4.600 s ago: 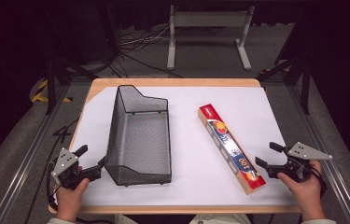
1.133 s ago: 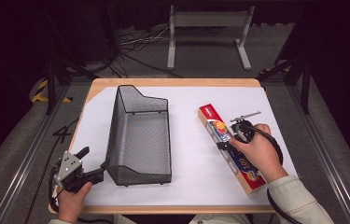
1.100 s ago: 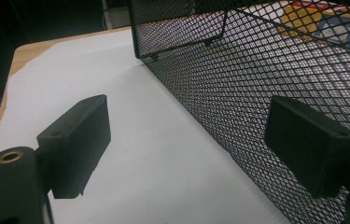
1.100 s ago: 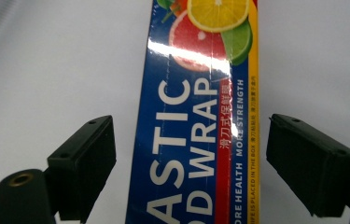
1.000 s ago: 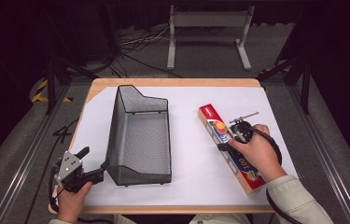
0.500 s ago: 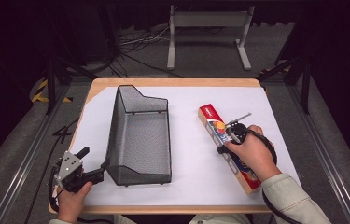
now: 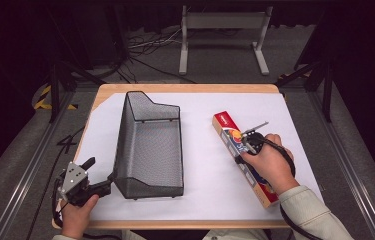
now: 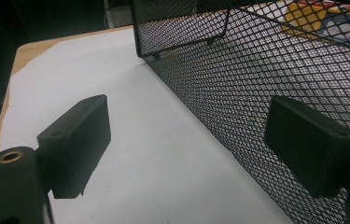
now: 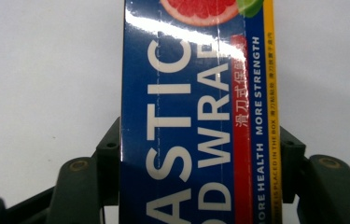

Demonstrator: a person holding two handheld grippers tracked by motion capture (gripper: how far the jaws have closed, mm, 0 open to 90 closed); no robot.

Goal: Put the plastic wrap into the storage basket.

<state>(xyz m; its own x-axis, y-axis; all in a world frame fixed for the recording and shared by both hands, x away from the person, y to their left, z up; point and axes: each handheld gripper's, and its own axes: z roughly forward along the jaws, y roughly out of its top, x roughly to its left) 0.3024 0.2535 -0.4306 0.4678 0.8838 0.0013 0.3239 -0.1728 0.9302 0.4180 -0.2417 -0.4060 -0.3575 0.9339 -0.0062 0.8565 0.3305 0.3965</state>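
Note:
A long plastic wrap box [image 7: 223, 124], blue with a red end and fruit pictures, lies diagonally on the right of the white sheet. My right gripper [image 7: 245, 145] comes down on its middle; in the right gripper view the box [image 9: 196, 93] runs between the jaws and both pads [image 9: 108, 156] press its long sides. A black wire mesh basket [image 7: 150, 145] stands left of centre. My left gripper [image 7: 101, 169] rests open at the basket's near left corner. In the left gripper view its jaws [image 8: 186, 135] are wide apart beside the mesh wall [image 8: 238, 84], holding nothing.
White paper [image 7: 200, 175] covers a wooden table [image 7: 185, 88]. A metal stand [image 7: 222, 22] and cables lie on the dark floor beyond the far edge. Rails run along both sides of the table.
My right hand has slid a little toward the left and near side along the box and settled onto it. The left gripper has stayed at the basket's corner.

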